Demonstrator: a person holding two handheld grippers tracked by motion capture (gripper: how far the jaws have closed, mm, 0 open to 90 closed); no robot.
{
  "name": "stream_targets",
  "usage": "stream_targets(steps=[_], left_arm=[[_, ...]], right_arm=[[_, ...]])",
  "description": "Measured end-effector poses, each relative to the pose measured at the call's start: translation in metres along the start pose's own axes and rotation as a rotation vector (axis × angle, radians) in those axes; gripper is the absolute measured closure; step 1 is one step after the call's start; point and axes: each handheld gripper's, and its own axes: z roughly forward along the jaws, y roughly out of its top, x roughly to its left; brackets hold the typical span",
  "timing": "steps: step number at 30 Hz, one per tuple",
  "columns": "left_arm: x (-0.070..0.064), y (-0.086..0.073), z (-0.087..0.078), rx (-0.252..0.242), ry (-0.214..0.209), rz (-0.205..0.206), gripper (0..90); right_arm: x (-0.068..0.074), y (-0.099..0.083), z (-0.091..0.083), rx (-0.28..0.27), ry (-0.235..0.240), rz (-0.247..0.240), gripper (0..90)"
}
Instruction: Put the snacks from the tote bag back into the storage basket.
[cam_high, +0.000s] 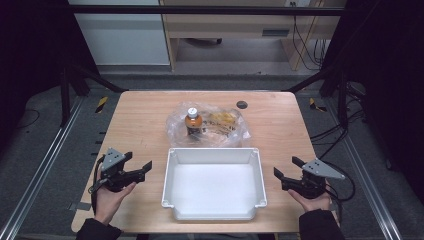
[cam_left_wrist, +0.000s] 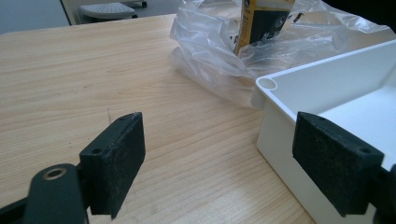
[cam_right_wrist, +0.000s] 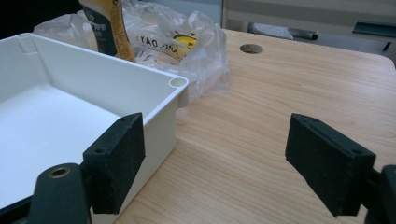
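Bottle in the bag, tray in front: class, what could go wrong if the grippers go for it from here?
1. The bottle stands upright inside a crumpled clear bag; fingers closing through the loose film may slip or drag the whole bag.
2. A nudge could topple the bottle, since it stands tall on bunched plastic.
3. The tray sits between both open grippers, left and right, and the bag, touching it; reaching over may knock its rim.
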Motion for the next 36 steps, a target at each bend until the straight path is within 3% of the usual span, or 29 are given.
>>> stream_targets(steps=[11, 36], left_arm=[[-0.006, 0.002, 0.002, 0.009, -0.023, -0.004, 16.7], [-0.025, 0.021, 0.011, -0.017, -0.036, 0.046, 17.7]], right_arm=[[0.001, -0.001, 0.0, 0.009, 0.008, -0.006, 21.0], [0.0, 0.0, 0.003, 0.023, 0.012, -0.005, 20.4]])
